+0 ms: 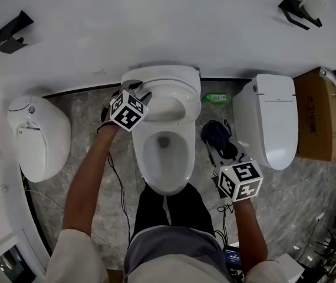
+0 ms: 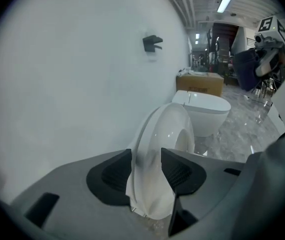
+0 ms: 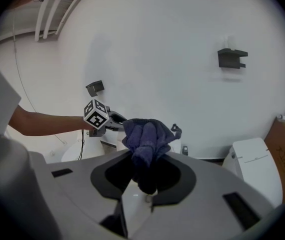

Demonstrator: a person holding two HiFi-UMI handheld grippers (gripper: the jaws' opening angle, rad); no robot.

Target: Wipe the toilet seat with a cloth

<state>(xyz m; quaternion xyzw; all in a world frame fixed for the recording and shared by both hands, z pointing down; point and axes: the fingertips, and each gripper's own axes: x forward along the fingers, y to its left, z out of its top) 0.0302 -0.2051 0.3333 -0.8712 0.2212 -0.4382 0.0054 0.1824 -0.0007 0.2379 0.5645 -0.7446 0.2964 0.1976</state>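
now left gripper point(image 2: 146, 154) is straddling the raised white toilet seat point(image 2: 167, 129), jaws spread; right gripper point(image 3: 143, 161) is pinching a dark-blue cloth point(image 3: 145, 136); brown cardboard box point(image 1: 316, 114) print illegible.

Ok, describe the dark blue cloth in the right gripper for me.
The dark blue cloth looks like soft terry, bunched into a crumpled wad. The right gripper is shut on its lower end; the rest bulges beyond the jaws. It is held in the air right of the white toilet bowl, touching nothing else.
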